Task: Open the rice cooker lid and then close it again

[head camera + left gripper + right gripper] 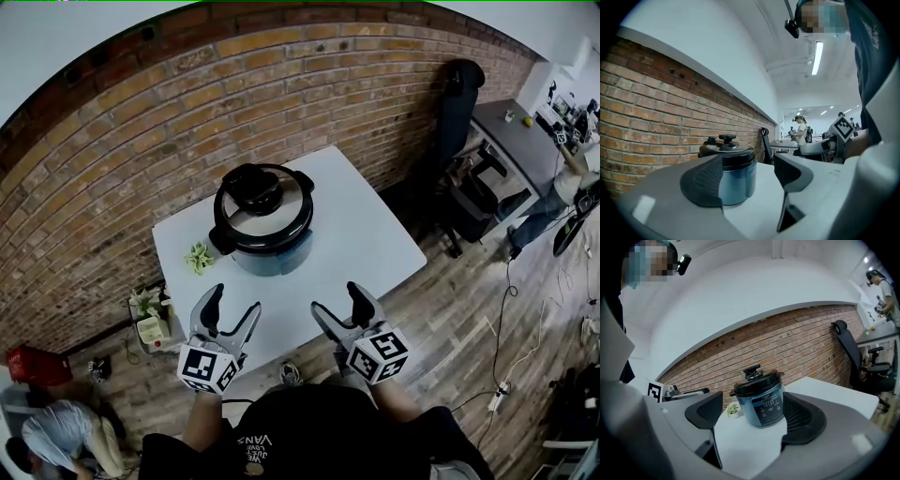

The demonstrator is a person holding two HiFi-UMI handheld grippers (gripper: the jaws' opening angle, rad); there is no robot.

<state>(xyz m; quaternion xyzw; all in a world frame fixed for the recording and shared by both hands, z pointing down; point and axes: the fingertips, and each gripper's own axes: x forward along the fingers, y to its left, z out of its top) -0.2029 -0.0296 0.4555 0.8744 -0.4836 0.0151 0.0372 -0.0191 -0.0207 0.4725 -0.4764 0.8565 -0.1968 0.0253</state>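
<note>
Left gripper (234, 305) hangs over the near edge of the white desk (375, 244). Its jaws stand apart and nothing is between them. Its marker cube (208, 367) faces up towards the person, and the bare forearm behind it reaches forward from the body. White print on the person's dark shirt (253, 441) seems to read "VANS". A small green plant (198, 258) sits on the desk just left of the rice cooker (262, 220).

The cooker stands upright towards the back of the desk, near the brick wall (187, 103). It is ahead of both grippers, between their lines, and well apart from each. Its lid (267, 208) lies flat and shut on the blue body, with the black knob (251, 183) on top. In the left gripper view the cooker shows past the left pad, partly behind it. In the right gripper view it shows in the gap between the pads, farther along the desk. The cooker's front carries a panel of small white print, too small to read.

The right gripper (338, 302) mirrors the left over the near edge, with jaws spread and empty and its marker cube (378, 354) turned upward. A black office chair (459, 94) stands to the right of the desk.
</note>
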